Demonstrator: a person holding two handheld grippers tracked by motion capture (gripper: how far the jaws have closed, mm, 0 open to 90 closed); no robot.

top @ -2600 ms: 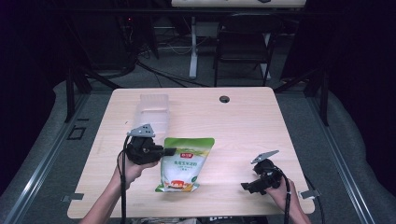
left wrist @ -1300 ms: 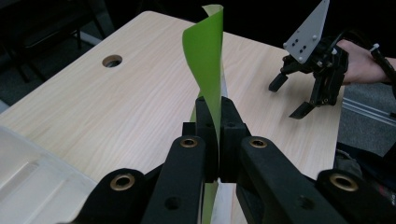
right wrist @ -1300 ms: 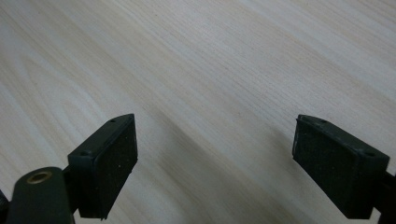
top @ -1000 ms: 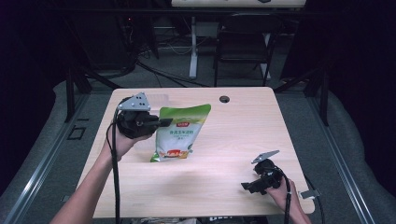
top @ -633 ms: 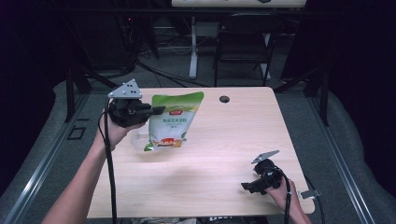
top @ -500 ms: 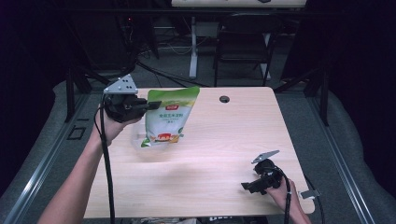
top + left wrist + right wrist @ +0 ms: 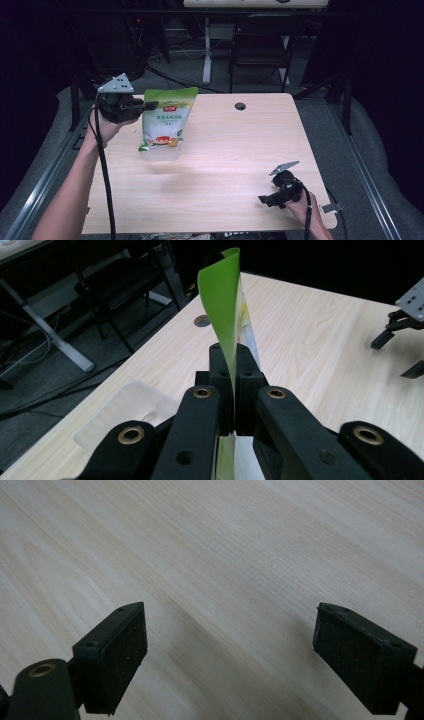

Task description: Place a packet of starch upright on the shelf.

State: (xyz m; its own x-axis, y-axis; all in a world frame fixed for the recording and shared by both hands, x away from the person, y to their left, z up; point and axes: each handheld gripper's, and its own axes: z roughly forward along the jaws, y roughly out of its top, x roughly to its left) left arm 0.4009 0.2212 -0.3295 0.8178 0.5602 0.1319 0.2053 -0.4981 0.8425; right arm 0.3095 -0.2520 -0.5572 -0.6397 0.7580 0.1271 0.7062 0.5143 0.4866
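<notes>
A green and white pouch [image 7: 165, 125] hangs in the air over the table's back left part. My left gripper [image 7: 150, 105] is shut on its green top edge and held level, pointing right. In the left gripper view the jaws [image 7: 232, 352] pinch the thin green edge of the pouch [image 7: 222, 295], and a clear plastic container [image 7: 125, 410] stands on the table just below them. My right gripper [image 7: 272, 197] rests near the front right corner. Its pads [image 7: 125, 645] stand wide apart over bare wood.
The wooden table [image 7: 225, 165] has a round cable hole [image 7: 240, 106] near its back edge. A dark chair [image 7: 260, 45] and desk legs stand behind the table. The other gripper [image 7: 400, 330] shows far off in the left gripper view.
The left gripper has lifted the pouch off the table and carried it toward the back left and a little upward. The right gripper has stayed in place.
</notes>
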